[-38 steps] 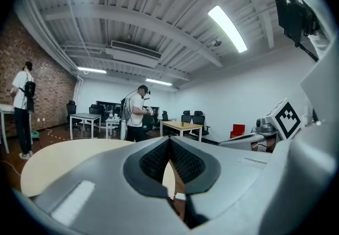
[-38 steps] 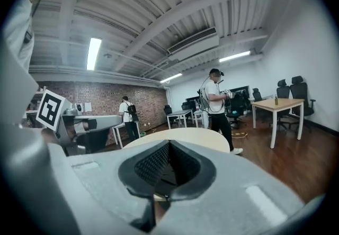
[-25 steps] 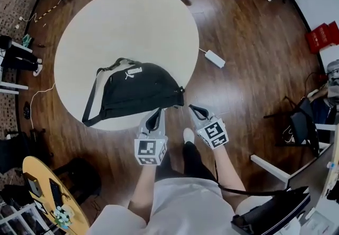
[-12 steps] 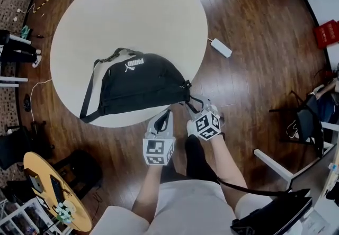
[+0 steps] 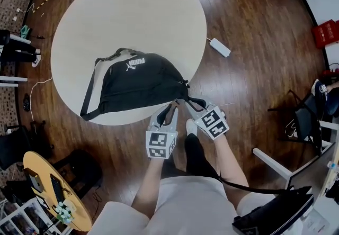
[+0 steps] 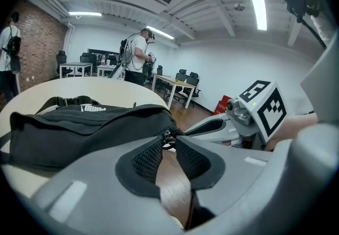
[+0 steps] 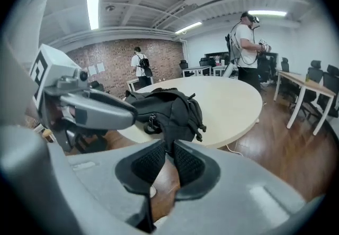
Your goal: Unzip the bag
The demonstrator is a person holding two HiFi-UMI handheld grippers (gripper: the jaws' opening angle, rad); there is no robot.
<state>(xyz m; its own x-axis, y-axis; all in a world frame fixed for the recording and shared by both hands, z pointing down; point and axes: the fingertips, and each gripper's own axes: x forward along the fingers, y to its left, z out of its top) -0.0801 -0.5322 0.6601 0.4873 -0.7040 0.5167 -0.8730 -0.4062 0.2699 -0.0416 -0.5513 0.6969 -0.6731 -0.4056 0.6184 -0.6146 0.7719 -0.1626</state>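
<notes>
The black bag [image 5: 140, 83] lies on the round, pale tabletop [image 5: 132, 17], close to the edge nearest the person, with its strap [image 5: 90, 99] looping round its far and left sides. Both tools meet at the bag's right end, which reaches the rim.

The left hand-held gripper [image 5: 169, 109] points at that end from the floor side. Its jaws have just been opening and now stand a narrow way apart, with the small metal zipper pull [image 6: 166, 136] right at their tips, between them but not clamped.

The right hand-held gripper [image 5: 192, 102] sits just beside the left one, nearly touching it. Its jaws have just been closing, and their pads are pinched on the black fabric at the bag's very end. A bunched fold of strap [image 7: 198, 112] hangs beside that spot. From the right gripper view, the left tool's grey jaw crosses in front of the bag's near side.

On the wooden floor [image 5: 254, 70] past the tabletop lies a white power strip [image 5: 219, 47]. A yellow round table [image 5: 47, 186] stands at lower left. Farther off, a person in a white shirt [image 6: 139, 54] stands among desks and chairs.
</notes>
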